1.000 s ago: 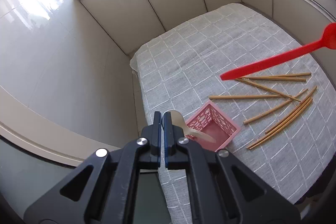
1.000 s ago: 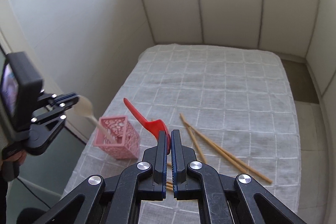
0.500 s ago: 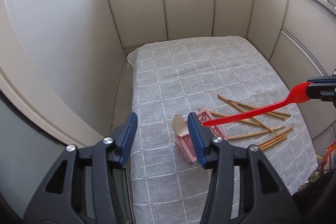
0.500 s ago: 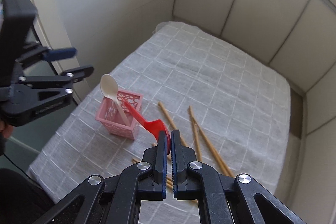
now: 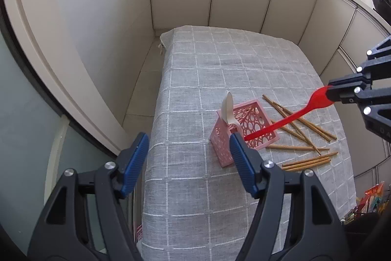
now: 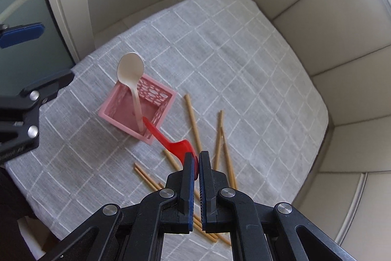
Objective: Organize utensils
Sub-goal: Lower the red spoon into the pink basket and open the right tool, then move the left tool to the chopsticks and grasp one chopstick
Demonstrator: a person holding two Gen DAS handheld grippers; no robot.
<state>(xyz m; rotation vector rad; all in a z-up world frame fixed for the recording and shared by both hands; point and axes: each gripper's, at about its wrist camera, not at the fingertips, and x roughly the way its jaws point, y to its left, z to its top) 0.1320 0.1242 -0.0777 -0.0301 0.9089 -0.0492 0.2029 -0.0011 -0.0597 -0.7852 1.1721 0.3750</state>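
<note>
Tabletop (image 5: 220, 60), covered by a grey checked cloth, carries all items. Left gripper (image 5: 189, 160) hangs above the near edge, spread wide, holding nothing. Right gripper (image 6: 196, 163) is clamped on the bowl end of the red spoon (image 6: 168, 138), whose handle tip reaches into the pink basket (image 6: 161, 111). The white spoon (image 6: 130, 70) stands tilted inside that basket. Wooden chopsticks (image 6: 193, 121) lie scattered just beside it.
</note>
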